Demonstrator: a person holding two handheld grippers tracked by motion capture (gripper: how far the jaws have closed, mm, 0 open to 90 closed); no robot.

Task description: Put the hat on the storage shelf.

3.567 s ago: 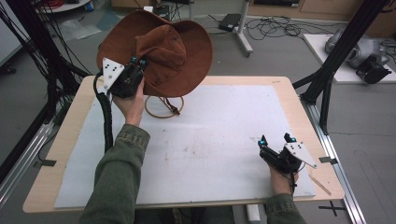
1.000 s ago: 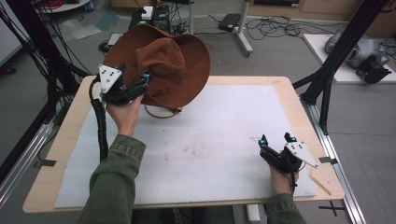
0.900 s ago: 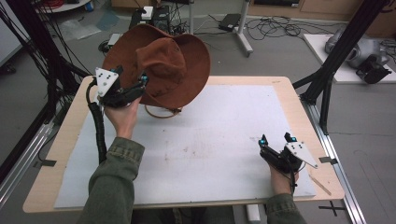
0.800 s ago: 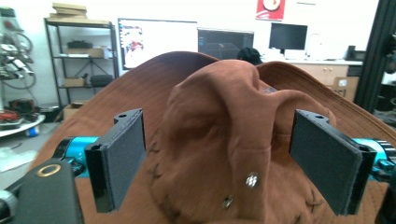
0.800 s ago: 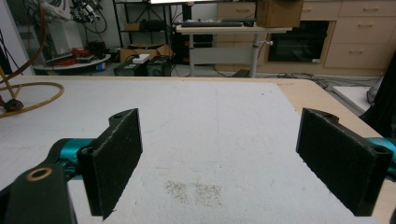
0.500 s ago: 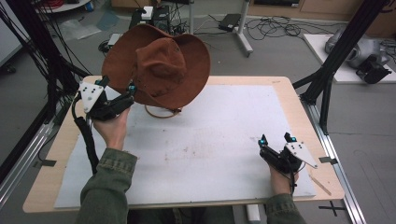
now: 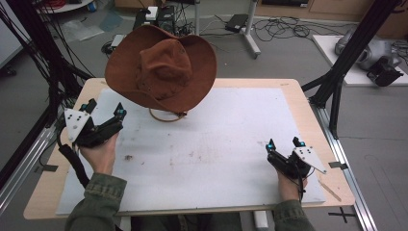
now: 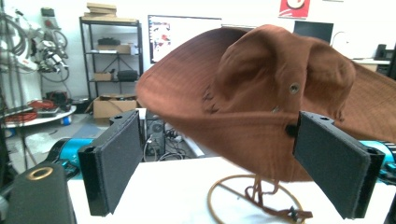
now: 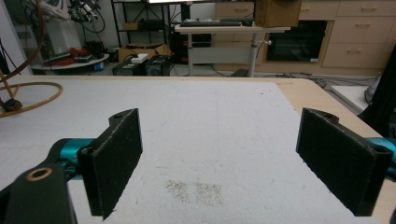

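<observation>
A brown wide-brimmed hat [image 7: 163, 72] rests tilted on a thin wire stand whose ring base [image 7: 166, 115] lies on the white mat [image 7: 216, 159]. My left gripper [image 7: 104, 108] is at the table's left, apart from the brim and pointing toward the hat [image 8: 261, 93]. Its jaws have just been opening and stand open with nothing between them. In the left gripper view [image 8: 219, 140] the hat and the ring base [image 8: 254, 200] lie beyond the pads. My right gripper [image 7: 284, 143] rests open near the front right, with bare mat between its jaws [image 9: 219, 140].
The wooden table [image 7: 298, 96] is edged by black frame posts [image 7: 346, 53] at right and another set [image 7: 43, 57] at left. Cables and equipment cover the floor behind. A faint stain [image 9: 196, 189] marks the mat before the right gripper.
The left gripper has drawn away from the hat brim, moving left and toward the person and sinking to the mat. The hat stays on its stand. The right gripper has not moved.
</observation>
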